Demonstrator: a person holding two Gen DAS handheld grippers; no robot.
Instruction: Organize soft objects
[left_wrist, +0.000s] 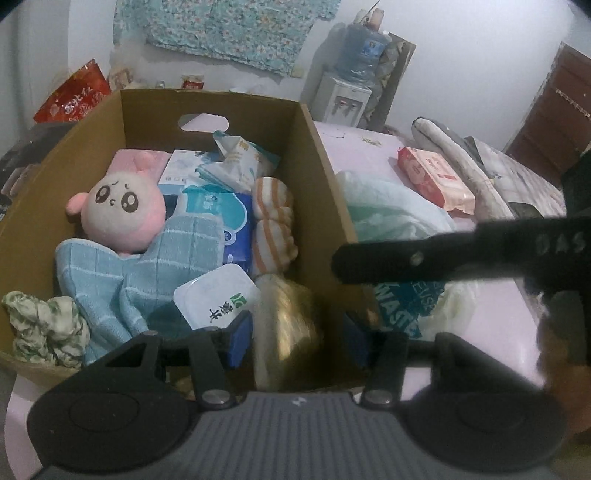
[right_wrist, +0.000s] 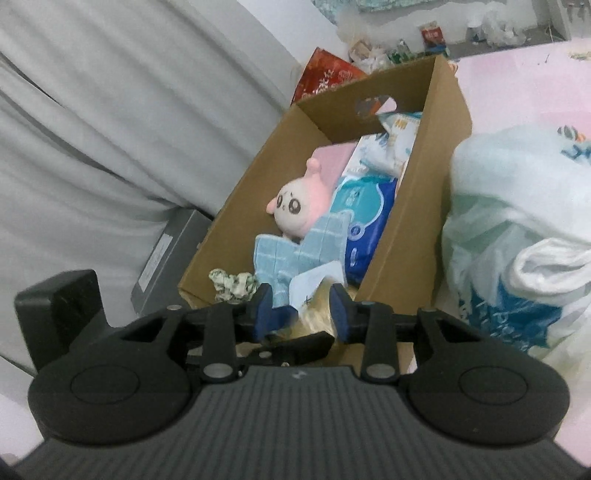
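Observation:
An open cardboard box (left_wrist: 325, 177) (right_wrist: 424, 147) holds a pink-and-white plush toy (left_wrist: 122, 206) (right_wrist: 299, 206), a blue checked towel (left_wrist: 147, 280), striped orange-and-white cloth (left_wrist: 273, 221), a green patterned cloth (left_wrist: 44, 328) and tissue packs (left_wrist: 225, 218). A blurred golden soft thing (left_wrist: 288, 325) (right_wrist: 314, 314) hangs over the box's near right corner. My left gripper (left_wrist: 297, 339) has it between its jaws, with a gap at the right pad. My right gripper (right_wrist: 301, 314) frames it too, with a gap at the left pad. One right finger (left_wrist: 406, 258) reaches in above the box wall.
A plastic bag of pale cloth (left_wrist: 399, 218) (right_wrist: 517, 206) sits right of the box on the pink surface (right_wrist: 517, 81). A red wipes pack (left_wrist: 436, 181) lies beyond it. A grey curtain (right_wrist: 92, 129) and a grey case (right_wrist: 170, 258) stand left of the box.

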